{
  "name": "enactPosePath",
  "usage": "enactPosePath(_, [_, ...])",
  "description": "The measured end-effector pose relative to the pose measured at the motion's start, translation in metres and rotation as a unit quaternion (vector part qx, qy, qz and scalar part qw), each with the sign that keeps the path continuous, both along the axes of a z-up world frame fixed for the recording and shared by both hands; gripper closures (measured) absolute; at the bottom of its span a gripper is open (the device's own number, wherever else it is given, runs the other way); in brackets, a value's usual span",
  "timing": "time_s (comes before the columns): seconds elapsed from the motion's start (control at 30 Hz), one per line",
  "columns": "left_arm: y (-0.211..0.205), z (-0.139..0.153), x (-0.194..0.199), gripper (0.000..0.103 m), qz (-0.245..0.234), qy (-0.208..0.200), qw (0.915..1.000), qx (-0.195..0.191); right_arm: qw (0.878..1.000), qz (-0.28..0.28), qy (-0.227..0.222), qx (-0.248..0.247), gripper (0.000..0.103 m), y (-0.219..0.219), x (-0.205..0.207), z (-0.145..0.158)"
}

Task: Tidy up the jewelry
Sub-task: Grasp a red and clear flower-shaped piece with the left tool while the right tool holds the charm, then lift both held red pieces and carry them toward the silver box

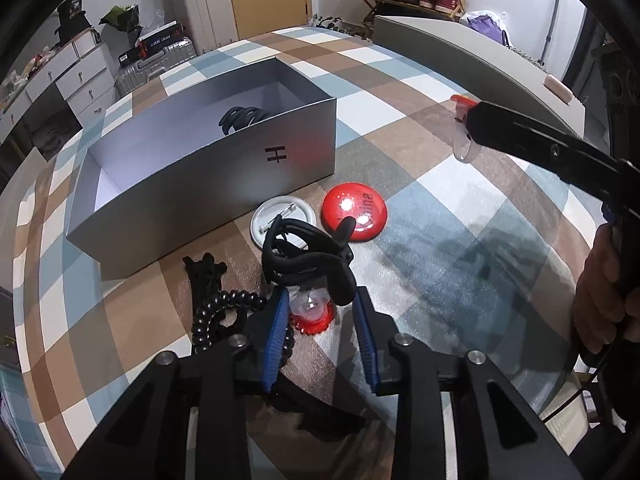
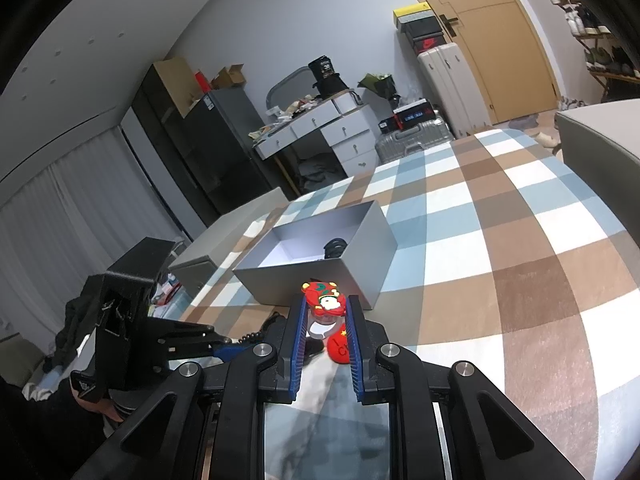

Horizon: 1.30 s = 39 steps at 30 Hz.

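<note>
Left wrist view shows my left gripper (image 1: 320, 300) pointing steeply down at the checked table (image 1: 420, 152), its blue pads (image 1: 280, 320) closed on a black band (image 1: 308, 264) that loops up between them. Under the band, between the pads, sits a clear ring with a red frilled base (image 1: 310, 314) on the cloth. Just left of my fingers lies a string of black beads (image 1: 216, 312), partly under the left finger. Just beyond the band are two badges, touching or nearly so: a white one (image 1: 276, 220) lying pin side up on the left and a red one (image 1: 352, 216) on the right. Farther off, to the left, stands the open grey box (image 1: 224, 172), with a dark coiled item (image 1: 240, 118) in its far end.

My right gripper (image 2: 326, 312) is clamped on a clear ring topped with a red cartoon charm (image 2: 325, 299), held above the table near the box's (image 2: 360, 236) near wall. From the left camera this gripper (image 1: 464, 128) comes in from the right, the ring (image 1: 464, 148) hanging at its tip. My hand (image 1: 604, 296) grips its handle at the right edge.
</note>
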<state>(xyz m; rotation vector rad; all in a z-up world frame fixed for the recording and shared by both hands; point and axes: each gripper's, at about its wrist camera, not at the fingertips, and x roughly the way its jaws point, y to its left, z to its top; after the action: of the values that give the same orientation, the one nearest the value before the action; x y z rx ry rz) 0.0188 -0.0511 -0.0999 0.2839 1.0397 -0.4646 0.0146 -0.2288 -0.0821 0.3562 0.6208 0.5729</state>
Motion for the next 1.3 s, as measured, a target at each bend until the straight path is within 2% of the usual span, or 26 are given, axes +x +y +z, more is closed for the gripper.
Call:
enactPosePath(0.77, [0.009,0.008,-0.01,0.089,-0.013,0.002,0.9997,-0.022,1.0,0.003,0.007,-0.01,0.084,0.007,-0.001,0.001])
enactPosePath(1.0, [0.005,0.006,-0.016,0.087,-0.032,-0.002,0.9994,-0.012,1.0,0.005,0.011,-0.012,0.084,0.012,-0.003,0.001])
enactPosePath(1.03, [0.006,0.005,-0.014,0.082,-0.035,0.001,0.9993,-0.015,1.0,0.006,0.011,-0.013,0.084,0.013,-0.003,0.002])
enactPosePath(1.13, [0.004,0.002,-0.008,0.08,-0.051,0.01,0.9985,-0.018,1.0,0.009,0.008,-0.017,0.084,0.016,-0.005,0.004])
enactPosePath(1.3, [-0.005,-0.003,-0.003,0.079,-0.078,0.013,0.9968,0.006,1.0,0.005,0.008,-0.015,0.084,0.015,-0.007,0.003])
